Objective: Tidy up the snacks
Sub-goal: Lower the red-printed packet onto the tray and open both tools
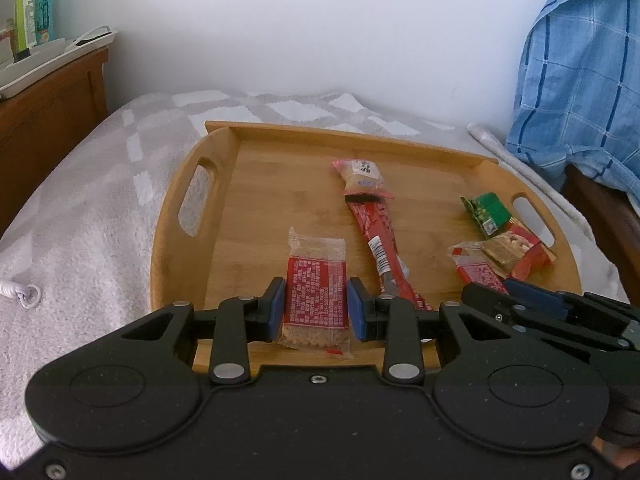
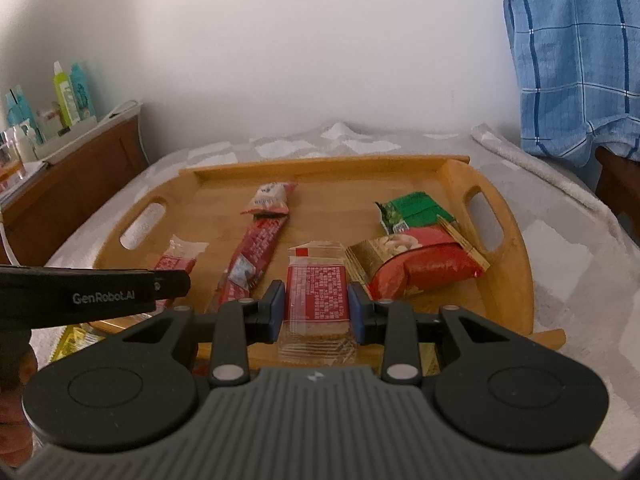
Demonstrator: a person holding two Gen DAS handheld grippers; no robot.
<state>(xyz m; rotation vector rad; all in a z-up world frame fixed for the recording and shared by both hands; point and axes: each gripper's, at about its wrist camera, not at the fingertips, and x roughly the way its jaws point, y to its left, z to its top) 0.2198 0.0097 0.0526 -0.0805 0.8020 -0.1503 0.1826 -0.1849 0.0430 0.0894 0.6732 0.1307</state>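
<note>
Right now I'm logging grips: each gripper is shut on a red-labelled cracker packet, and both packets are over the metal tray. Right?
Nearly. The tray is wooden, not metal, as the left wrist view shows. The left gripper and right gripper each clamp a red-labelled cracker packet over it.

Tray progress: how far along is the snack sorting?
Done: several snacks already lie on the wooden tray. In hand: the left tool and right tool each grip a cracker packet over its near edge. Left: releasing both; a yellow packet lies off-tray.
</note>
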